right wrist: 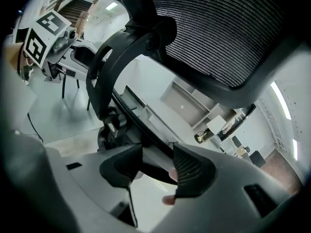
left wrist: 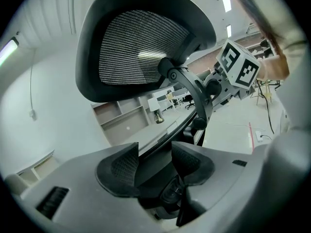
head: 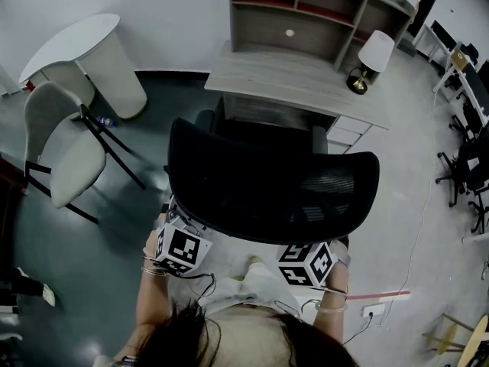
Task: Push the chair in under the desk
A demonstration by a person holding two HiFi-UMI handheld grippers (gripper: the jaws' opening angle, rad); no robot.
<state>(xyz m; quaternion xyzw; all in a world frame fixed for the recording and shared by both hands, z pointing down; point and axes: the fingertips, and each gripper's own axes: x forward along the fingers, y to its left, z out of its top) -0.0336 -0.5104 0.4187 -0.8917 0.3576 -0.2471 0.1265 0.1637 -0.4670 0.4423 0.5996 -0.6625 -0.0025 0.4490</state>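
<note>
A black mesh-backed office chair stands right before me, its seat partly under the grey wooden desk. Both grippers are at the lower rear edge of its backrest; in the head view only their marker cubes show, left and right. In the left gripper view the left gripper has the chair's dark rim filling the gap between its pads. The right gripper likewise has the black rim running between its pads. The mesh back towers over both cameras.
A shelf hutch and a white-shaded lamp sit on the desk, with white drawers under its right end. At the left are a grey side chair and a white round table. A power strip lies on the floor at the right.
</note>
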